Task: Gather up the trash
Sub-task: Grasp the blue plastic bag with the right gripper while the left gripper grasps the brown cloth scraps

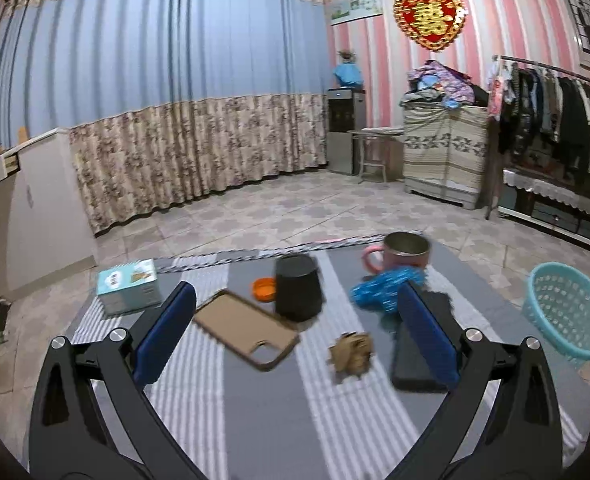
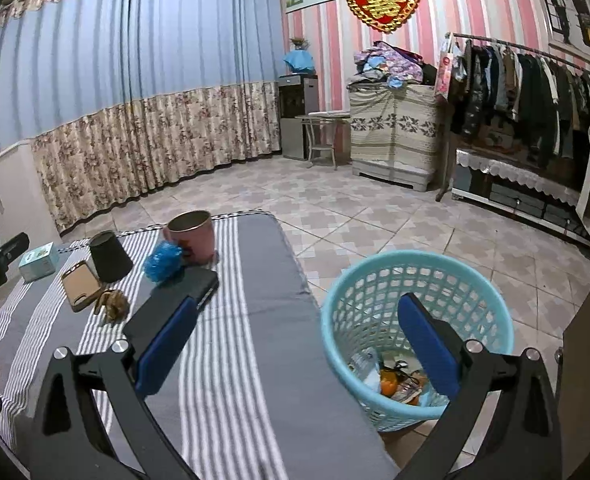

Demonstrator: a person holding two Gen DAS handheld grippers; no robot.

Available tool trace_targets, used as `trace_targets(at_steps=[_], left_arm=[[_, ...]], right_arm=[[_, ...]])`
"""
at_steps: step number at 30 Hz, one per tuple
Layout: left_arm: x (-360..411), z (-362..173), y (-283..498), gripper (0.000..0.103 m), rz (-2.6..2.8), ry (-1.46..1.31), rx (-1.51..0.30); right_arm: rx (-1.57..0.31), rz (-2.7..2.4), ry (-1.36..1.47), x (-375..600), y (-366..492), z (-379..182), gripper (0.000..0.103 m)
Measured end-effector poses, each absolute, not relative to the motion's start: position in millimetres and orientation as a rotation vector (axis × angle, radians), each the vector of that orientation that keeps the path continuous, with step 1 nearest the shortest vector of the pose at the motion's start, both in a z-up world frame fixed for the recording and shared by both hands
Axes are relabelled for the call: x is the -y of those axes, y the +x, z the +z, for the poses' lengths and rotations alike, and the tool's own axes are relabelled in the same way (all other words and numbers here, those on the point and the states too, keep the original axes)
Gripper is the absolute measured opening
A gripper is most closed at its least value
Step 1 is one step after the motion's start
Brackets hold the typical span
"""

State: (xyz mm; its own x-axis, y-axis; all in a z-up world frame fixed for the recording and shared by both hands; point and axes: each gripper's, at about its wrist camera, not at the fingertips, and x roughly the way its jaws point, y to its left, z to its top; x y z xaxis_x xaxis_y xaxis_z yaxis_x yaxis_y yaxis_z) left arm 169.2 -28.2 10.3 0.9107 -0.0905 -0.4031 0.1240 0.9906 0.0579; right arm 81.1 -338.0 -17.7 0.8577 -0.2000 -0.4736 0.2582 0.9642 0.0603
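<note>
The striped table (image 2: 235,320) carries a pink mug (image 2: 193,236), black cup (image 2: 109,256), phone case (image 2: 80,286) and crumpled brown trash (image 1: 351,354). Beside its right edge, the blue basket (image 2: 491,300) holds wrappers, half hidden. Both left gripper (image 1: 295,332) and right gripper (image 2: 295,332) show wide, empty jaws.

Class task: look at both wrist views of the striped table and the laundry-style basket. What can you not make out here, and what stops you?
- Orange thing, left wrist view: the black cup hides part of it.
- Basket contents, right wrist view: too small and jumbled, partly behind the right hand-held gripper.
- Basket inside, left wrist view: cut off by the edge.
- Brown crumpled scrap: blurred; material unclear.
- Small box label: too small.
</note>
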Motion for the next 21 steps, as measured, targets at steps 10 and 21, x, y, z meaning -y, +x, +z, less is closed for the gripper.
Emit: trace_targets(at_steps=[10,21], left_arm=[[-34,-8,179,0.097,-0.026,0.058,-0.445],[-83,-33,203,0.097,0.034,0.041,-0.494]], right_arm=[[-0.515,-0.169,0.084,289,109,-25,0.098],[-0.578,-0.107,0.026,236,159,-49,0.098]])
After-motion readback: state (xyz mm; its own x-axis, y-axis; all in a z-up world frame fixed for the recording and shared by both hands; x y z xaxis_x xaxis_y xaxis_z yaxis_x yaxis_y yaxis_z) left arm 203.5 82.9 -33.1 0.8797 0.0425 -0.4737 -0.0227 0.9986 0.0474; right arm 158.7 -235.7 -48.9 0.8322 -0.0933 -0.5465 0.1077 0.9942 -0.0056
